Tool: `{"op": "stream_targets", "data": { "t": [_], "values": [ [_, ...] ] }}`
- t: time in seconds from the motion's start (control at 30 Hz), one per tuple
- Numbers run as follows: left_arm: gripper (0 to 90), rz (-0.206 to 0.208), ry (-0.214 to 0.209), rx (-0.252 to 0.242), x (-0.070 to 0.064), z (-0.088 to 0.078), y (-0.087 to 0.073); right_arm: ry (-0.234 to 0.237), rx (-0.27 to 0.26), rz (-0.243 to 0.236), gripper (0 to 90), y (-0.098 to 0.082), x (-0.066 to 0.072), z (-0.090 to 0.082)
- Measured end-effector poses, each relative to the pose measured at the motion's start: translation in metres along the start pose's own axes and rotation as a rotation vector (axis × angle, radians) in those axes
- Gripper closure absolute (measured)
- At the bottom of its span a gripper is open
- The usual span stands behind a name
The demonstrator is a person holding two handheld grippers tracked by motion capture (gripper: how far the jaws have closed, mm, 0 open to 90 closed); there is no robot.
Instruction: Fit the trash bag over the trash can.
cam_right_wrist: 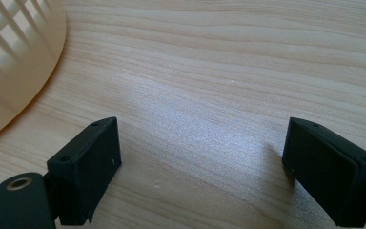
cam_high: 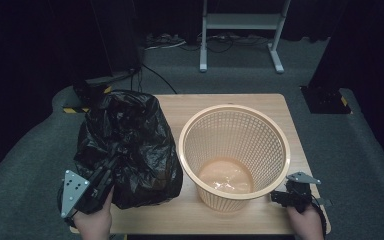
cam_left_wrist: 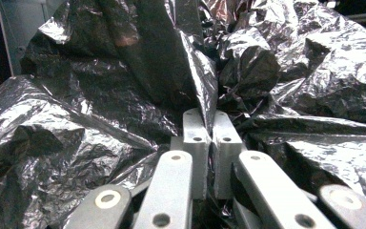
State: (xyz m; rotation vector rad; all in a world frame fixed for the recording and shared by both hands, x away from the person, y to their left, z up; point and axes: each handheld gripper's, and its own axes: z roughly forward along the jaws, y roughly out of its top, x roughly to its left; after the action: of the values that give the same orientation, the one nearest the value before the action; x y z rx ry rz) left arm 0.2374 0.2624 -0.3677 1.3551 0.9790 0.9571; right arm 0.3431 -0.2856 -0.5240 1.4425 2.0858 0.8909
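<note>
The black bin bag (cam_high: 127, 147) sits on the left half of the wooden counter (cam_high: 272, 107), just beside the basket (cam_high: 235, 152). The bag is thin, glossy plastic film, heavily crumpled into sharp ridges and folds that catch the light; it forms a tall, rounded, lumpy mass with a bunched top.

The left hand-held gripper (cam_high: 105, 181) engages the bag at its lower near side. In the left gripper view, the two pale pads stand nearly together with a pleat of the film (cam_left_wrist: 205, 81) pinched between them; the left hand-held gripper (cam_left_wrist: 209, 117) is therefore clamped narrow on the bag. The silver linkage bars run up from the bottom of that view.

The basket is a round, tapered container of cream plastic with a smooth rolled rim, an open lattice wall and a solid, shiny floor. It stands upright at the counter's centre-right.

The right hand-held gripper (cam_high: 280, 196) rests low at the near right corner, just beside the basket base. In the right gripper view, its black, blocky jaws stand wide apart over bare, pale wood grain (cam_right_wrist: 209, 71), holding nothing; the right hand-held gripper (cam_right_wrist: 202, 152) has the basket wall (cam_right_wrist: 14, 62) at its left.
</note>
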Motion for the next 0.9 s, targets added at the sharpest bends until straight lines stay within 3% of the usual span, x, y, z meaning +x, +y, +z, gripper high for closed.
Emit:
{"op": "stream_targets", "data": {
  "t": [0.23, 0.47, 0.9],
  "values": [
    [87.0, 0.002, -0.029, -0.074, -0.009, -0.010, 0.020, 0.000, 0.000, 0.000, 12.6, 0.000, 0.000, 0.000],
    [87.0, 0.003, -0.086, -0.130, -0.023, -0.012, 0.040, 0.000, 0.000, 0.000, 12.6, 0.000, 0.000, 0.000],
    [87.0, 0.018, -0.210, -0.159, -0.054, 0.007, 0.063, 0.000, 0.000, -0.001, 12.6, 0.000, 0.000, 0.000]
  ]
}}
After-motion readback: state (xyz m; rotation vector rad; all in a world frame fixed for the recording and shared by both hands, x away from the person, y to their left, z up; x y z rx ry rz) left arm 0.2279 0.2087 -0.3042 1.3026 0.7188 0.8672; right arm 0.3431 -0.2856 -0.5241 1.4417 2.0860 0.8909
